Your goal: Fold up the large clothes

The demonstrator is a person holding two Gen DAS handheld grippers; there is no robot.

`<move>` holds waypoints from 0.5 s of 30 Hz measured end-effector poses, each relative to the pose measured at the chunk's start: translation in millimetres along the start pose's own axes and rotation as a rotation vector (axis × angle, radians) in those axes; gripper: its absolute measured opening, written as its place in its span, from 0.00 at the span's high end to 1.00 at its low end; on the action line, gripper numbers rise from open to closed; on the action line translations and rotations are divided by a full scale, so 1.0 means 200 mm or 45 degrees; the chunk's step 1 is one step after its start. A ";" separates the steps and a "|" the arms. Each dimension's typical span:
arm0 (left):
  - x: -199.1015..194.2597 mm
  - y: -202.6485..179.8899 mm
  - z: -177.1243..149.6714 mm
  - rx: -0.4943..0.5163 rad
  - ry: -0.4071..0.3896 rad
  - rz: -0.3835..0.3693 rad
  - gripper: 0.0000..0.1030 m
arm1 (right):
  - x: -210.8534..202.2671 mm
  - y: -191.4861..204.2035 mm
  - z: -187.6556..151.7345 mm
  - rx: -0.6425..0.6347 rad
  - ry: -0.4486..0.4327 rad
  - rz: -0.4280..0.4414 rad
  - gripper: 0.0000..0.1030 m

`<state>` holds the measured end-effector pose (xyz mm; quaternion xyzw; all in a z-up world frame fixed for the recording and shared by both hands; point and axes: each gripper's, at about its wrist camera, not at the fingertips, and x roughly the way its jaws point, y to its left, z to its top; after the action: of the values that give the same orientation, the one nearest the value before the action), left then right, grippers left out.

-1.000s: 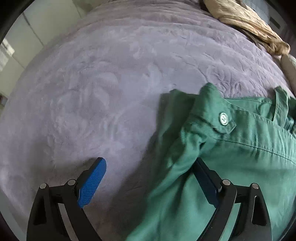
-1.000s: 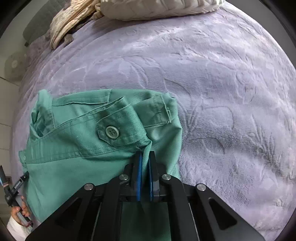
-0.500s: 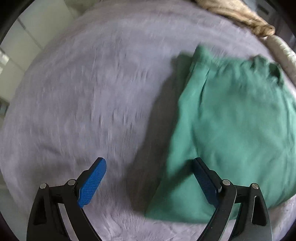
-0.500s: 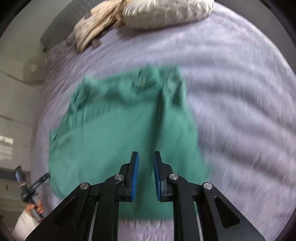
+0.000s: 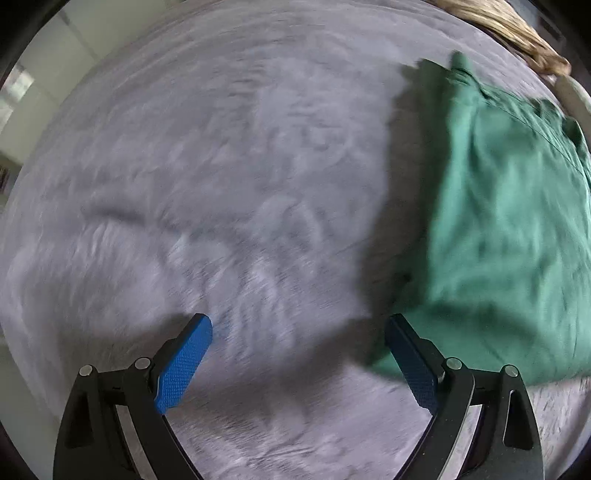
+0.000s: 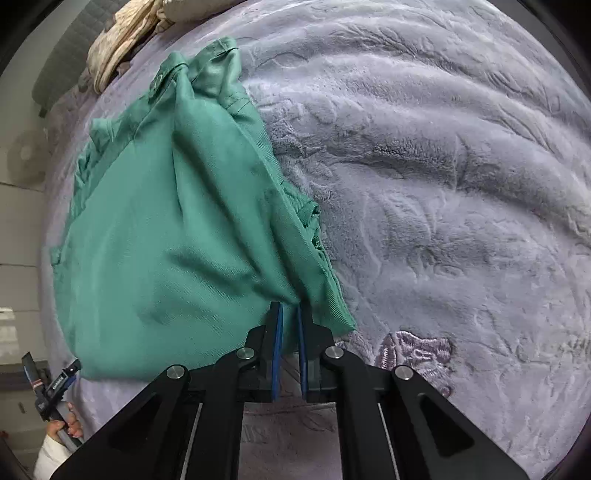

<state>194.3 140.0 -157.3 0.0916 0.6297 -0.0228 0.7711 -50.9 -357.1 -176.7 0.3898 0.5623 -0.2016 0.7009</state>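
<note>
A folded green garment [image 6: 177,236] lies on a lilac plush bedspread [image 6: 443,184]. In the right wrist view it fills the left half, its waistband end far from me. My right gripper [image 6: 290,314] is nearly closed with a narrow gap, its tips at the garment's near edge; no cloth shows between the pads. In the blurred left wrist view the garment [image 5: 498,221] lies at the right. My left gripper [image 5: 299,332] is wide open and empty above the bedspread [image 5: 221,184], its right finger [image 5: 410,354] at the garment's near corner.
A beige crumpled cloth [image 6: 122,44] and a pale pillow lie at the head of the bed; the cloth also shows in the left wrist view [image 5: 509,33]. The left hand-held gripper [image 6: 48,384] shows at the far left of the right wrist view.
Both grippers pulled back from the waistband end to the garment's near edge. The right gripper let go of the cloth near the waistband. The left stayed open and shifted left.
</note>
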 end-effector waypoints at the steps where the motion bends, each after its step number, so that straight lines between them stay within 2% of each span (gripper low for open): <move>1: 0.00 0.03 -0.01 -0.013 0.007 0.023 0.07 | -0.01 0.01 -0.01 -0.001 0.002 -0.012 0.91; 4: -0.01 0.10 -0.05 -0.031 0.033 0.061 0.07 | -0.06 0.04 -0.07 -0.001 0.019 -0.026 0.89; 9: -0.10 0.15 -0.10 -0.048 0.031 0.018 0.07 | -0.14 0.12 -0.20 0.006 0.055 0.026 0.88; 10: -0.13 0.14 -0.14 -0.041 0.027 0.004 0.07 | -0.15 0.14 -0.23 0.003 0.064 0.038 0.85; 11: -0.15 0.12 -0.16 -0.029 0.021 -0.009 0.07 | -0.15 0.17 -0.27 0.000 0.074 0.048 0.81; 12: -0.18 0.10 -0.18 -0.010 0.015 -0.018 0.07 | -0.16 0.19 -0.30 -0.003 0.081 0.054 0.68; 13: -0.20 0.08 -0.20 0.015 0.012 -0.024 0.07 | -0.17 0.22 -0.32 -0.006 0.087 0.061 0.49; 15: -0.22 0.04 -0.23 0.069 0.010 -0.009 0.07 | -0.18 0.29 -0.39 -0.023 0.087 0.081 0.42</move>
<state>141.6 152.7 -121.7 0.1103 0.6322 -0.0423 0.7657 -68.9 -266.9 -130.1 0.4078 0.5750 -0.1608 0.6908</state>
